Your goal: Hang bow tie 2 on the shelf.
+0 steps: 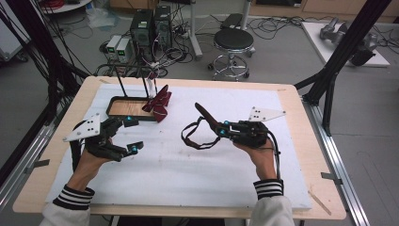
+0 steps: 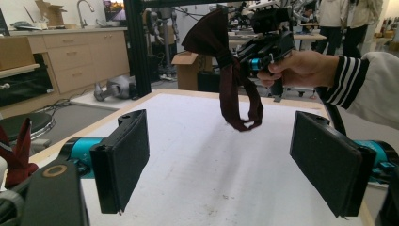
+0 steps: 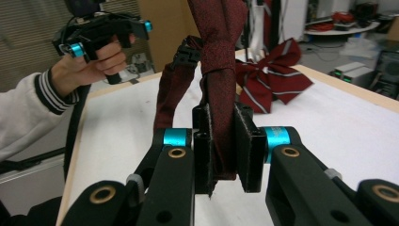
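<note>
A dark red bow tie (image 1: 206, 116) with a looped strap (image 1: 194, 140) hangs above the middle of the white mat, and my right gripper (image 1: 220, 129) is shut on it. In the right gripper view the pads (image 3: 247, 146) pinch the fabric (image 3: 219, 70) just below its knot. My left gripper (image 1: 134, 134) is open at the left, nothing between its wide-apart pads (image 2: 123, 157). From the left gripper view, the held bow tie (image 2: 226, 70) dangles from the right gripper (image 2: 254, 59). A striped red bow tie (image 1: 159, 103) rests against the right end of a black tray (image 1: 109, 107).
A white mat (image 1: 188, 174) covers the wooden table (image 1: 301, 141). A thin black wire stand (image 1: 120, 77) rises behind the tray. Beyond the far edge are a stool (image 1: 233, 42) and computer towers (image 1: 150, 26). A black frame post (image 1: 343, 52) slants at the right.
</note>
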Motion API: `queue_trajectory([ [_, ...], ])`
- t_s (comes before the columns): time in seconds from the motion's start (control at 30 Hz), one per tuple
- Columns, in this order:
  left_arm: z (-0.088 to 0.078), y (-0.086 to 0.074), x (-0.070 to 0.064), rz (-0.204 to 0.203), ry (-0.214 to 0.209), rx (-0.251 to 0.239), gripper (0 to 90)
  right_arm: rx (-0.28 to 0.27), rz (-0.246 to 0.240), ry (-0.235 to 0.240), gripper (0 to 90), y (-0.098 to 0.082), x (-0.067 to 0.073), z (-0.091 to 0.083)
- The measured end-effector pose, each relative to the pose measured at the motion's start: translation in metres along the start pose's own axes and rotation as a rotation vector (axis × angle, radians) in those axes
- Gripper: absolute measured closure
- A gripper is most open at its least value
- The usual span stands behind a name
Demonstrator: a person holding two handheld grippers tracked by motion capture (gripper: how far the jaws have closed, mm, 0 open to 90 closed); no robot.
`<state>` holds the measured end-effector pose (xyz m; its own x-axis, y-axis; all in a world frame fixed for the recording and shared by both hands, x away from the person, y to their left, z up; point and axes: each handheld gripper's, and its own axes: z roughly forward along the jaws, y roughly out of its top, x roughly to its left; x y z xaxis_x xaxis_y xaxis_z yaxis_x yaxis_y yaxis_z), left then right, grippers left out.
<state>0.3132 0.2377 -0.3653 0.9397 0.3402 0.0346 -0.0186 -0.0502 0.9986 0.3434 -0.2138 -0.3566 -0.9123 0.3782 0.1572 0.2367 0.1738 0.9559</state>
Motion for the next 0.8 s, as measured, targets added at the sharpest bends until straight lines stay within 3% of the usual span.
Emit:
queue_trajectory([
  [0.47, 0.009, 0.001, -0.004, 0.013, -0.021, 0.039, 20.6, 0.055, -0.047, 0.132, 79.3, 0.002, 0.016, 0.046],
  [0.8, 0.023, 0.01, 0.0, 0.021, -0.044, 0.093, 20.6, 0.076, -0.061, 0.196, 79.3, 0.002, 0.022, 0.065],
])
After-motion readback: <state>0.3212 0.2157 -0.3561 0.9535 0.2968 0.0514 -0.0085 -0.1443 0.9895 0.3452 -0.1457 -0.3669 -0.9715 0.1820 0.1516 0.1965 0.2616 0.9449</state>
